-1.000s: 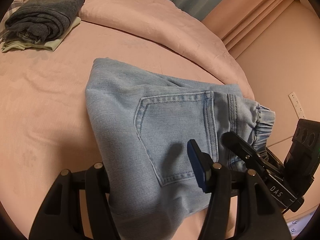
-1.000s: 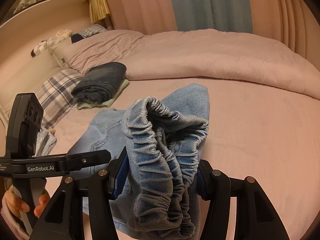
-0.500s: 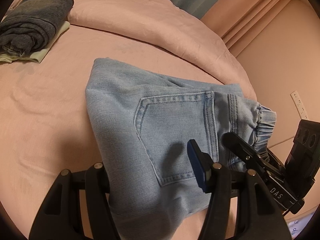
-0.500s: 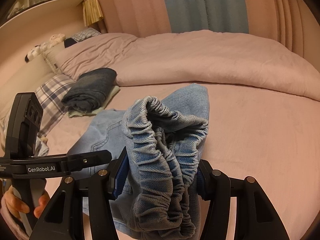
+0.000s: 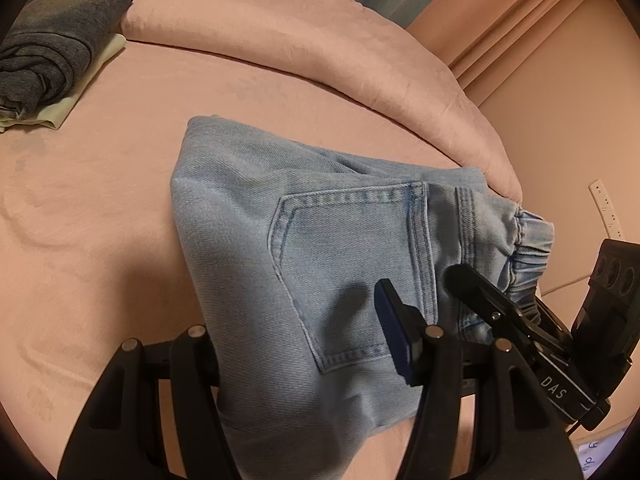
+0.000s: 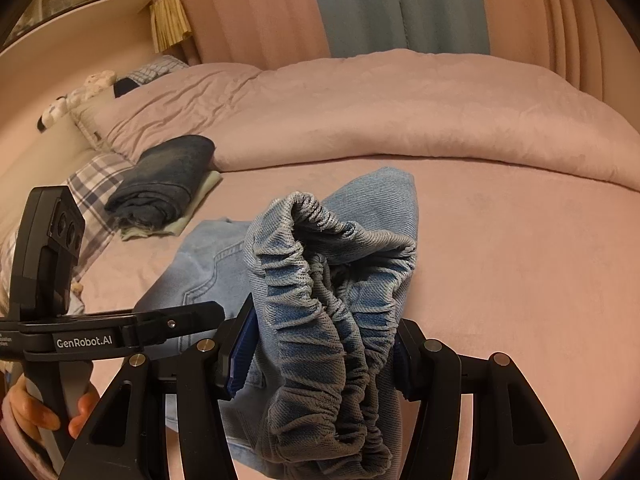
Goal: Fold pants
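Left hand-held gripper (image 5: 304,344) sits low in my left wrist view, clamped on the light blue pants (image 5: 320,248): the denim runs between its two fingers, the blue pad of the far finger lies against the cloth beside the back pocket (image 5: 352,264), and the near finger is mostly buried under the fabric, so I take its contact partly on trust. From there the pants spread forward over the pink bed (image 5: 100,220), their folded edge toward the rolled duvet (image 5: 320,48). At the right of this view the elastic waistband (image 5: 532,248) bunches where my right hand-held gripper (image 5: 504,312) reaches in. A stack of folded dark clothes (image 5: 52,40) lies well apart at the upper left.

On the right wrist view, the right hand-held gripper (image 6: 320,360) is clamped on the gathered waistband (image 6: 332,312), which bulges up thick between the two blue pads and hides most of the gap. The rest of the pants (image 6: 208,272) trail down to the bed (image 6: 520,260) behind it. My left hand-held gripper (image 6: 176,320) comes in from the left edge, with a person's hand (image 6: 36,412) wrapped round its handle. Further back are the folded dark clothes (image 6: 164,180), a plaid pillow (image 6: 92,184) and the curtains (image 6: 400,4).
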A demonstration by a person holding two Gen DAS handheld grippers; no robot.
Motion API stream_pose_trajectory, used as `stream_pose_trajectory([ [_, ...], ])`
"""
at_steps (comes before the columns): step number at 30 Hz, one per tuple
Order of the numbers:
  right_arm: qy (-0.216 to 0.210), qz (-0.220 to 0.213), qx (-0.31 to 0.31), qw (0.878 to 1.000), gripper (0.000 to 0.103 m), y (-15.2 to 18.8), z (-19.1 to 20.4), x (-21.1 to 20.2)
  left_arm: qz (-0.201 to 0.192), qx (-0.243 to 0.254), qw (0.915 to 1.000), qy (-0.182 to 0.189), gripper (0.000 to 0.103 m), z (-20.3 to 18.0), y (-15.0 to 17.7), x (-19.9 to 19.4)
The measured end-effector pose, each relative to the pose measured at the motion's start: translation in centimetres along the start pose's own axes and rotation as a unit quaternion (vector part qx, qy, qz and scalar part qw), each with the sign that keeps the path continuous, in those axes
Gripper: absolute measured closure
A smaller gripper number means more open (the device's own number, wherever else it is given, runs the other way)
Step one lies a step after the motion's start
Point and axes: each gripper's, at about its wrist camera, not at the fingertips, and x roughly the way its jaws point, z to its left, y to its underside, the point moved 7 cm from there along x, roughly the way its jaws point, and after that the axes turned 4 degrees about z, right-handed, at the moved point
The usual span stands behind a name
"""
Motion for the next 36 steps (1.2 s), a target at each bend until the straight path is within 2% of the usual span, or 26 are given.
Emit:
stream_pose_trajectory([
  [27, 0.009, 0.034, 0.028, 0.999, 0.045, 0.3, -2.5, 3.5, 0.035, -0.005, 0.9993, -0.008, 0.042, 0.2, -0.7, 3.7],
  [34, 0.011, 0.049, 0.042, 0.998, 0.045, 0.7, -3.1, 4.1, 0.034, 0.009, 0.9985, -0.043, 0.042, 0.8, -0.6, 4.3],
  [36, 0.016, 0.056, 0.05, 0.997, 0.042, 1.0, -3.6, 4.2, 0.033, 0.009, 0.9981, -0.051, 0.04, 1.0, -0.6, 4.2],
])
